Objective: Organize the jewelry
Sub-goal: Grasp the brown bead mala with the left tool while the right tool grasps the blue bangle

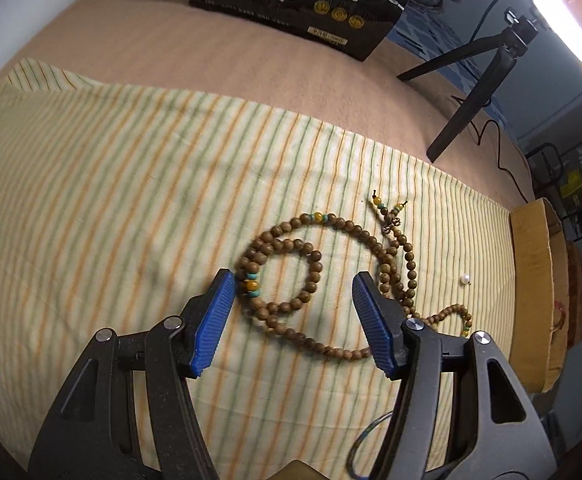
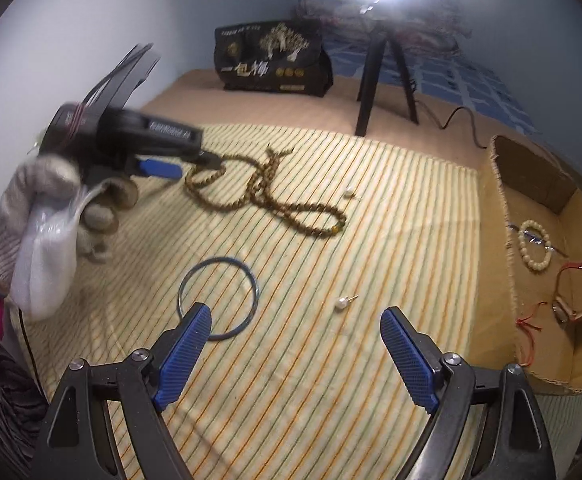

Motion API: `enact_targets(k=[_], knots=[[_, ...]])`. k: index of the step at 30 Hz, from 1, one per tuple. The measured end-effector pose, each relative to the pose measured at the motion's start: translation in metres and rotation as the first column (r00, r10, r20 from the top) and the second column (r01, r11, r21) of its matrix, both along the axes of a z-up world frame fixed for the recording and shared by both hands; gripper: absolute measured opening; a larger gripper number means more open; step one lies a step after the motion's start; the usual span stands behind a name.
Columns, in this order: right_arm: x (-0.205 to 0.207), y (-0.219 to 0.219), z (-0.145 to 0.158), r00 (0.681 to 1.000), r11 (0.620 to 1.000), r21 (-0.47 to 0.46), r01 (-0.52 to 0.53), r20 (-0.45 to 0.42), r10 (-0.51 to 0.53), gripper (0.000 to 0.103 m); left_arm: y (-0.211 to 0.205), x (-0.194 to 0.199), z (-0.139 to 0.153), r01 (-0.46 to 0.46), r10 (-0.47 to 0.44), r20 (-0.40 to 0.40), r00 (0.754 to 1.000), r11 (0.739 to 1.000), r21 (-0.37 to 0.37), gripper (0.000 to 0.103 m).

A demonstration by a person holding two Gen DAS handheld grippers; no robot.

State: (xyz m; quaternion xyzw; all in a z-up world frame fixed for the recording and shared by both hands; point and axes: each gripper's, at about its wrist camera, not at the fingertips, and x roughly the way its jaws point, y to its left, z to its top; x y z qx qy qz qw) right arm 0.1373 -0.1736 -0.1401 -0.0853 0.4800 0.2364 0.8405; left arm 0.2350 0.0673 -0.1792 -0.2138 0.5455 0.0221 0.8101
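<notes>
blurring left gripper (image 2: 195, 166) over beads (image 2: 267, 196)

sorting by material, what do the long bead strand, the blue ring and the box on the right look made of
Long bead strand: matte brown beads with visible grain, likely wood, plus a few glossy amber and turquoise accents.
Blue ring: thin, smooth, shiny hoop, probably metal, possibly glass.
Box: tan cardboard, ragged cut edges.

Cream cloth (image 1: 131, 184) with orange and green stripes, brown wooden bead necklace (image 1: 287, 248) with amber and turquoise accents, blue-grey bangle (image 2: 219, 298), white pearl earring (image 2: 342, 303), blue ribbed gripper pads (image 2: 181, 358), black bag (image 2: 273, 58) with gold print
</notes>
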Motion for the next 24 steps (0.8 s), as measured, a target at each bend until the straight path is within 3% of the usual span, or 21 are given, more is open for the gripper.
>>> enact_targets(k=[9, 16, 24], knots=[[0.004, 0.010, -0.018, 0.997, 1.000, 0.015, -0.027, -0.067, 0.028, 0.089, -0.025, 0.011, 0.003, 0.010, -0.010, 0.003, 1.000, 0.998, -0.063, 0.063], [0.000, 0.021, -0.026, 0.995, 0.998, 0.014, -0.065, -0.078, 0.066, 0.096, -0.051, 0.016, 0.006, 0.080, -0.080, 0.015, 0.997, 0.997, -0.009, 0.063], [0.001, 0.023, -0.026, 0.996, 0.998, 0.011, -0.055, -0.071, 0.055, 0.096, -0.065, 0.026, 0.003, 0.082, -0.083, 0.013, 0.996, 0.996, 0.042, 0.063]])
